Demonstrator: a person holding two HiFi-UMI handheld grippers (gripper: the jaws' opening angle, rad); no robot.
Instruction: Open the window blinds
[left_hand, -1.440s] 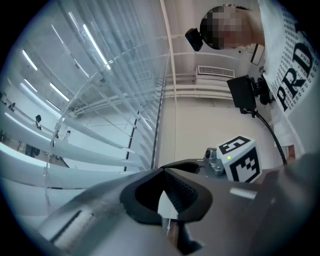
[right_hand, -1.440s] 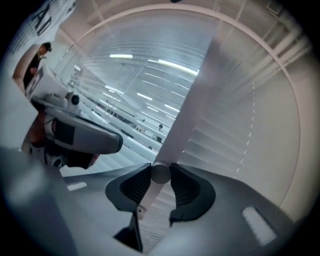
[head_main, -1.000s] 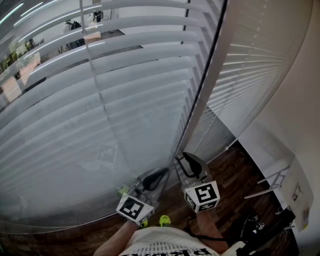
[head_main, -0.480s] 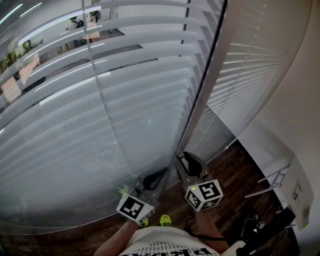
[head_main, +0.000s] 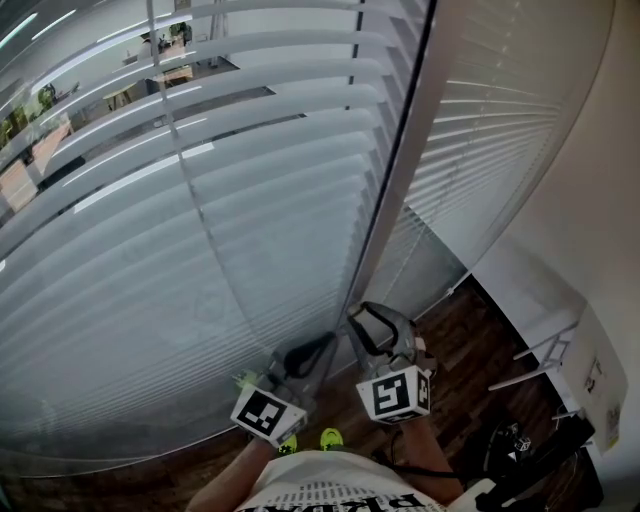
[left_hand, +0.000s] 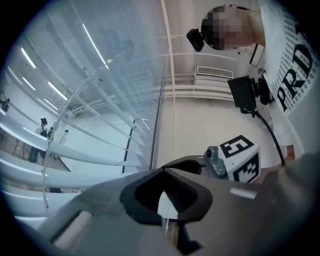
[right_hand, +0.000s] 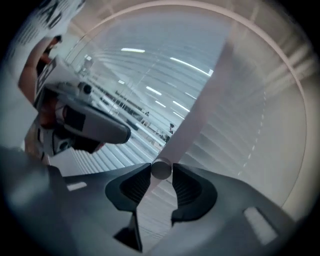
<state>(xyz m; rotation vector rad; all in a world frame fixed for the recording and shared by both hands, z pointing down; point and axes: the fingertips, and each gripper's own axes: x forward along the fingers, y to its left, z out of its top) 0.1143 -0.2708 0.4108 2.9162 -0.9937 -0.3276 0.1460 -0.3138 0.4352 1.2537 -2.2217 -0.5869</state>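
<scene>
White slatted blinds (head_main: 200, 200) fill the window, with slits of the outside showing between the upper slats. The pale tilt wand (right_hand: 195, 115) slants down from the upper right. Its round end sits between the jaw tips of my right gripper (right_hand: 161, 170) and touches both; the jaws are opening slightly. In the head view the right gripper (head_main: 365, 318) reaches up beside the window post (head_main: 420, 150). My left gripper (head_main: 330, 340) is just left of it, pointing slightly up. Its tips (left_hand: 162, 170) meet, and I cannot tell whether anything is pinched between them.
A second blind (head_main: 500, 130) covers the window right of the post. Dark wooden floor (head_main: 470, 350) lies below, with a white wall (head_main: 560, 250), a white metal stand (head_main: 555, 365) and black gear (head_main: 520, 445) to the right.
The right gripper has rolled about the wand, so its marker cube shows a different face and sits lower. The left gripper has stayed where it was.
</scene>
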